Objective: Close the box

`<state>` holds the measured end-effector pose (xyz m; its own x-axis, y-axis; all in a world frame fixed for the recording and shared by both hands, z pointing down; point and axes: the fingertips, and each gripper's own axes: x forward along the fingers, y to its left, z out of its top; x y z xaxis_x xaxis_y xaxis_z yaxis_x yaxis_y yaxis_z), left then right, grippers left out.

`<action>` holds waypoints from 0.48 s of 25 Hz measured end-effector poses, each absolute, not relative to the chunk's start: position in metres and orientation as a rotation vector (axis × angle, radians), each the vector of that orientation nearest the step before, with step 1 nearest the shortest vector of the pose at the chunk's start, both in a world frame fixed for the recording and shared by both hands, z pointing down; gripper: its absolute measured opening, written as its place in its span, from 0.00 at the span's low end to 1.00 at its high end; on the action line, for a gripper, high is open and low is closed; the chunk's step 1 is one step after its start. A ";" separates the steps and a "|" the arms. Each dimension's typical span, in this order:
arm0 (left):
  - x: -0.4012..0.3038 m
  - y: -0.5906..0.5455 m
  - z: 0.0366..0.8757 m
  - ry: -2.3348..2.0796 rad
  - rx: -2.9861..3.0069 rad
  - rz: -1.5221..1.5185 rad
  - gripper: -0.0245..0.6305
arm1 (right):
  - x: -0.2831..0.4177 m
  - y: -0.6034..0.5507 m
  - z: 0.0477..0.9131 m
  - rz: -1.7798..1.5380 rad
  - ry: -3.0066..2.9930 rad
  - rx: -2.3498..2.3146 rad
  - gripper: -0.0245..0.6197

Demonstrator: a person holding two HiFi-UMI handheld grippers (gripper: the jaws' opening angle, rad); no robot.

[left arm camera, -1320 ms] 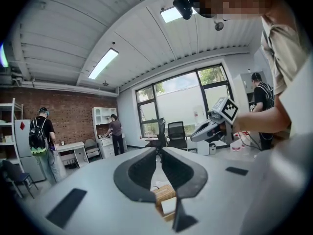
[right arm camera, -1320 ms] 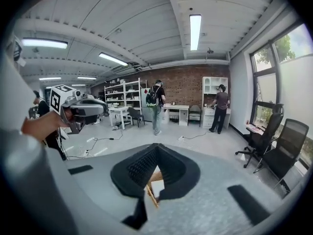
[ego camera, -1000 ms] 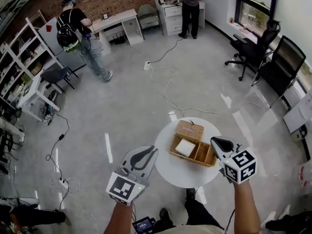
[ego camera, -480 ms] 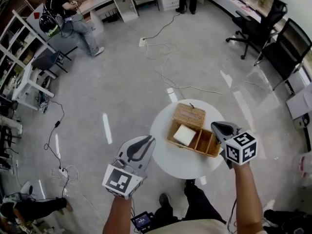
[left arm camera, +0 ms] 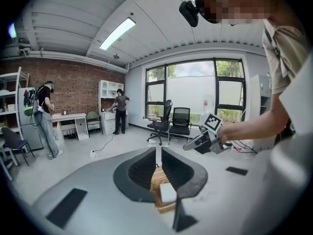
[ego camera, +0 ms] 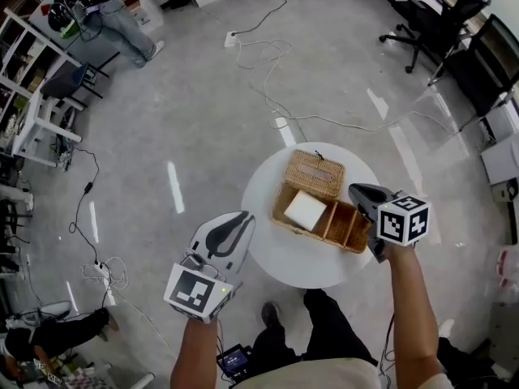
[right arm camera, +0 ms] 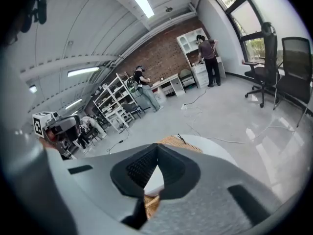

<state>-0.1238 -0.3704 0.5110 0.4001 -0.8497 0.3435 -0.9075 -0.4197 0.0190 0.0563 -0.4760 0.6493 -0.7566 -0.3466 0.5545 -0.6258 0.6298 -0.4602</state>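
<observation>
An open wicker box (ego camera: 339, 229) sits on a small round white table (ego camera: 284, 258). Its woven lid (ego camera: 315, 173) is folded back on the far side. A white flat item (ego camera: 306, 210) lies in its left compartment. My right gripper (ego camera: 355, 189) is shut and empty, hovering at the box's right end. My left gripper (ego camera: 243, 215) is shut too, off the table's left edge and apart from the box. In the left gripper view the box (left arm camera: 157, 180) shows between and below the jaws. The lid (right arm camera: 172, 141) peeks above the jaws in the right gripper view.
Grey floor surrounds the table, with loose cables (ego camera: 268, 79) running beyond it. Black office chairs (ego camera: 438, 31) stand at the upper right and white shelving (ego camera: 32, 71) at the left. A person (ego camera: 105, 6) stands far off at the top left.
The head view has tipped further down, so table and box sit higher in frame. Both grippers stay shut; the right one has drawn slightly nearer the box's right end.
</observation>
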 end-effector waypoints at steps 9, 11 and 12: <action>-0.130 -0.383 0.562 -1.562 2.381 0.419 0.09 | 0.056 -0.503 0.716 1.082 -2.349 0.740 0.03; -0.131 -0.387 0.571 -1.564 2.368 0.419 0.09 | 0.055 -0.508 0.730 1.120 -2.329 0.723 0.07; -0.131 -0.389 0.574 -1.565 2.361 0.419 0.09 | 0.055 -0.509 0.735 1.139 -2.316 0.713 0.11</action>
